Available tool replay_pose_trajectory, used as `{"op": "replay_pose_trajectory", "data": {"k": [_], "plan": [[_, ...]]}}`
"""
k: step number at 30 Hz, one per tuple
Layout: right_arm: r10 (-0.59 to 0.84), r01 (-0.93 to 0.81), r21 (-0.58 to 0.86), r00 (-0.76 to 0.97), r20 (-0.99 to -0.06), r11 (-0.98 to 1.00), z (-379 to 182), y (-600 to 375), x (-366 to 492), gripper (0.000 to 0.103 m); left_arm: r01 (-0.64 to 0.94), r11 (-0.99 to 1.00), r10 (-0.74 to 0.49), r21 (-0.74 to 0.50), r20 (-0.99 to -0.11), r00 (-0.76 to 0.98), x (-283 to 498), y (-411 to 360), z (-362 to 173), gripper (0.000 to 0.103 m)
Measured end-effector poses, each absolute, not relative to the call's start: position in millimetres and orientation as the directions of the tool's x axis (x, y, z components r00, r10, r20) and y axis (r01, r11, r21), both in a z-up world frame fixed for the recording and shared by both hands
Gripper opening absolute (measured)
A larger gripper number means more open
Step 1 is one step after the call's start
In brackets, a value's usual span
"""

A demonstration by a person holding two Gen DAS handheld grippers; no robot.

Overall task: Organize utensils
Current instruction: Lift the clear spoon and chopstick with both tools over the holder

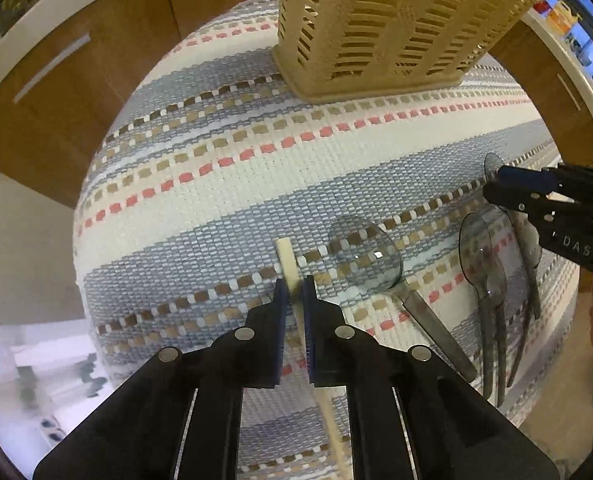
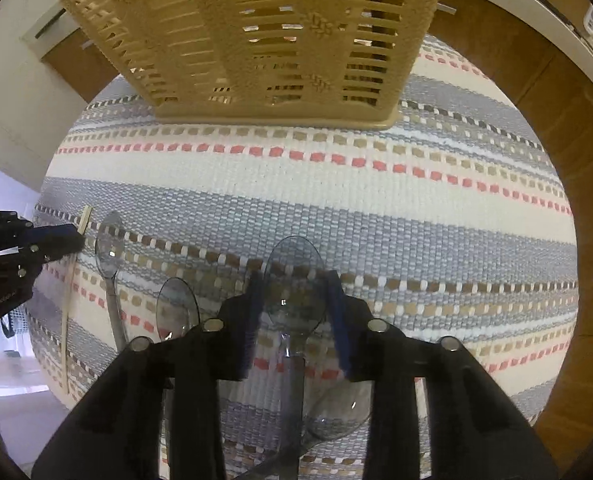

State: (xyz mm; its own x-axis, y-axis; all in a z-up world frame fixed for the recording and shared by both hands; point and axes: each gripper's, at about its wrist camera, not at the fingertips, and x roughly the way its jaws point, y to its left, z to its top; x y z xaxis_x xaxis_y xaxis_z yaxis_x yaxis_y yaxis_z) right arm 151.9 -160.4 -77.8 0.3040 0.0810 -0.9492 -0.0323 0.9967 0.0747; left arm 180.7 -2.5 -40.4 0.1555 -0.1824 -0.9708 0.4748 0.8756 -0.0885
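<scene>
Striped mat [image 2: 376,184] bears slatted beige utensil basket [image 2: 264,40], contents hidden.

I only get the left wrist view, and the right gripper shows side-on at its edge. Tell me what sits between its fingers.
Observer: The right gripper straddles the bowl of a clear spoon that lies on the striped cloth. The jaws stand apart and do not press on it.
Operator: Report anything hidden beneath that gripper.
Observer: A second clear spoon lies there. Its bowl is right of the first spoon's handle, and its own handle appears to slant across it.
</scene>
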Motion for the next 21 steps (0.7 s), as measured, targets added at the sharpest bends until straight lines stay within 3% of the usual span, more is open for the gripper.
{"op": "replay_pose_trajectory", "data": {"k": [4, 8, 13, 19, 21], "plan": [[0.087, -0.050, 0.074, 0.343, -0.935, 0.996, -72.5, -161.1, 151.3, 0.028, 0.461, 0.884, -0.193, -0.076, -0.958, 0.213, 174.9, -0.2, -38.0, 0.003], [0.157, -0.081, 0.134, 0.452, -0.878, 0.988, -45.9, -170.7, 122.8, 0.028, 0.426, 0.886, -0.342, -0.184, -0.880, 0.330, 158.9, 11.2, -12.2, 0.003], [0.213, -0.112, 0.183, 0.616, -0.758, 0.977, -0.1, -190.7, 92.9, 0.028, 0.456, 0.858, -0.489, -0.236, -0.646, 0.586, 127.9, 17.3, 60.0, 0.003], [0.241, -0.140, 0.219, 0.802, -0.546, 0.966, 58.5, -202.5, 77.4, 0.028, 0.455, 0.877, -0.481, -0.158, -0.251, 0.840, 87.3, 2.1, 139.0, 0.003], [0.238, -0.144, 0.223, 0.840, -0.487, 0.964, 75.3, -204.2, 82.0, 0.028, 0.456, 0.874, -0.481, -0.171, -0.155, 0.863, 88.7, -1.4, 153.2, 0.003]]}}
